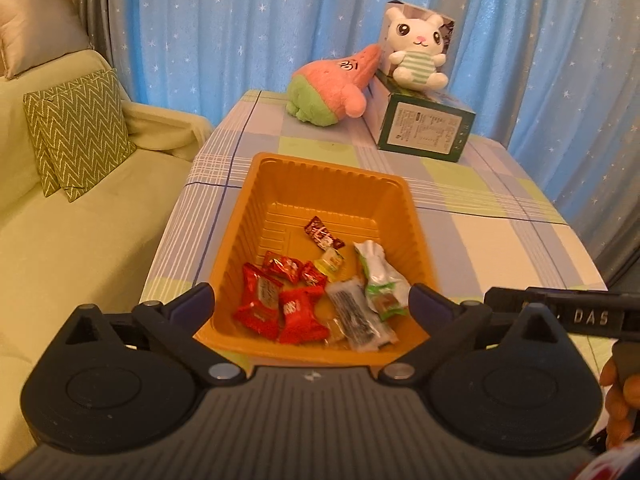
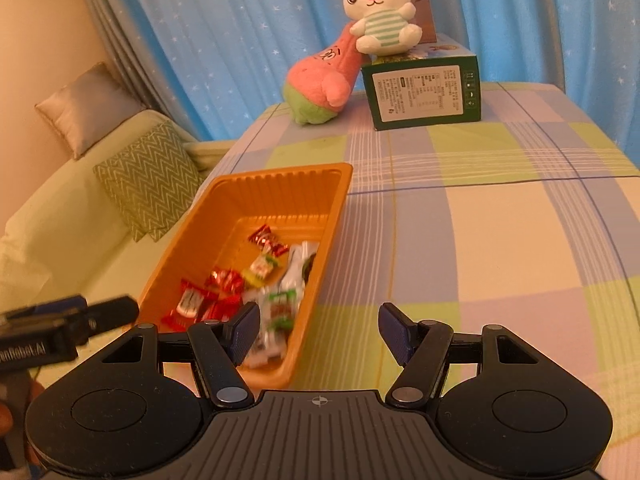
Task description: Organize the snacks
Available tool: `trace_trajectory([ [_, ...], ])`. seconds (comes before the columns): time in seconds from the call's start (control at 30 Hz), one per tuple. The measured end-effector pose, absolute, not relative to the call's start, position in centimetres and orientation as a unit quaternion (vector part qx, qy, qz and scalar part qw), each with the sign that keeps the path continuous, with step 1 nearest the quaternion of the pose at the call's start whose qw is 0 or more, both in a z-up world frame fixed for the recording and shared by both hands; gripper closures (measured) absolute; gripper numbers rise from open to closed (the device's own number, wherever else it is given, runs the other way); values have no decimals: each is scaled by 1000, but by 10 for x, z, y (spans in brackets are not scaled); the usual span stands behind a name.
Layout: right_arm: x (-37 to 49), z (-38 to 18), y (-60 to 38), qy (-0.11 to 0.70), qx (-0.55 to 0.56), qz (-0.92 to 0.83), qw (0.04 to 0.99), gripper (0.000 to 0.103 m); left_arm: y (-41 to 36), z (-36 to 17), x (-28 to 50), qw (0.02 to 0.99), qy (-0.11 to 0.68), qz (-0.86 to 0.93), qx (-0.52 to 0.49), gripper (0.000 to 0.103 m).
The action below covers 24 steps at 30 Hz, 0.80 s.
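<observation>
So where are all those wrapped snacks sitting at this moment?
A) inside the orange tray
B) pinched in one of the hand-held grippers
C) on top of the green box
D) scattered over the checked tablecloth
A: the wrapped snacks all lie inside the orange tray, while the left hand-held gripper and the right hand-held gripper are both open and hold nothing.

Left gripper [image 1: 312,304] was wide open, holding nothing — right gripper [image 2: 319,330] likewise spread with nothing between its pads, both level, side by side, pointed forward.
</observation>
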State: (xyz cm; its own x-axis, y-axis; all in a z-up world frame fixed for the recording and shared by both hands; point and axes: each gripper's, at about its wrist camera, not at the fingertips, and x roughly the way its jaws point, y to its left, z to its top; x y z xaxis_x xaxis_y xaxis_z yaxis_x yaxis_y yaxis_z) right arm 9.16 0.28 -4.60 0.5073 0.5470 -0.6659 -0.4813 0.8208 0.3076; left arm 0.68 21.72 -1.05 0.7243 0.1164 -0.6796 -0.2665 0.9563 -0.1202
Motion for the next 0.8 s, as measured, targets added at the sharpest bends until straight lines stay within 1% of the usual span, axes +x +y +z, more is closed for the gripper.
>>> trace_trajectory([
  [0.3,50,-27,-22,391,15,281,877,37,184,7,-31,916,373,121,-81,1],
  [0.8,2,-9,-56,378,5,273,885,35,150,27,-71,914,371,149,-70,1],
])
